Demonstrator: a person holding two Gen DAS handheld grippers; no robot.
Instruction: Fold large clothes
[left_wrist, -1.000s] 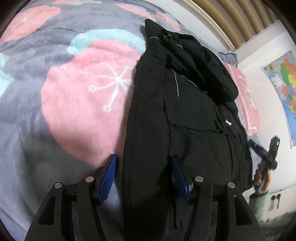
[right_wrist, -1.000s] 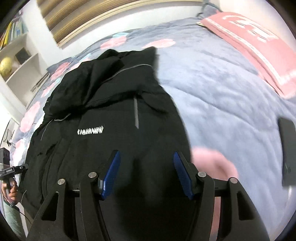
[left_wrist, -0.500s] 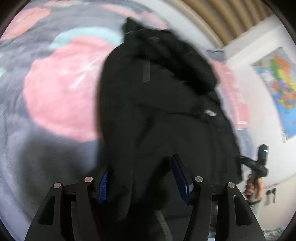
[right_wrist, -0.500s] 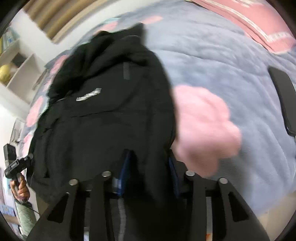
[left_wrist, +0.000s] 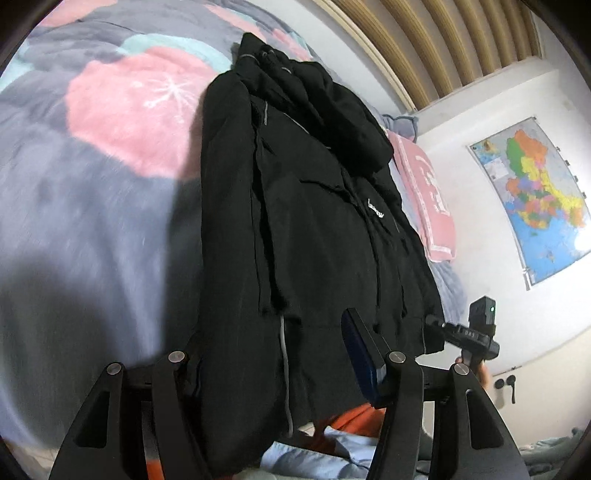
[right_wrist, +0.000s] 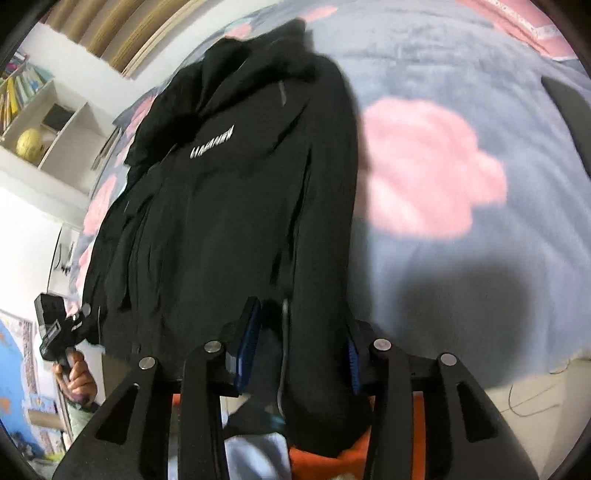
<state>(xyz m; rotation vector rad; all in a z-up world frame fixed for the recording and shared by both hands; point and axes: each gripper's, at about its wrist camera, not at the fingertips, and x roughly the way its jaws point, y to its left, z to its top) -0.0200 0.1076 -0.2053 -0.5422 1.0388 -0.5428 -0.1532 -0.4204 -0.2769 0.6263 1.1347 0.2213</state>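
Note:
A large black hooded jacket (left_wrist: 314, 221) lies lengthwise on the bed, hood at the far end and white chest lettering (right_wrist: 212, 147) facing up. My left gripper (left_wrist: 273, 332) stands wide at the jacket's hem. Fabric drapes over and hides its left finger, while the right pad (left_wrist: 364, 362) shows a bare blue face. My right gripper (right_wrist: 301, 321) has a thick fold of the jacket's (right_wrist: 229, 203) other side between its pads. The pads press on the fold, and the jaws are opening slightly. Each view shows the other gripper in a hand beside the hem.
The grey blanket (left_wrist: 92, 203) with pink patches covers the bed. A pink pillow (left_wrist: 424, 184) lies at the head end and a dark phone (right_wrist: 565, 110) on the blanket. A wall map (left_wrist: 532, 195) and shelves (right_wrist: 37, 122) stand beyond. Orange and pale blue cloth (left_wrist: 354, 417) shows below the grippers.
The right jaws have closed in on the jacket's side fold. Both grippers have drawn back toward the bed's edge, and the hem now hangs past them.

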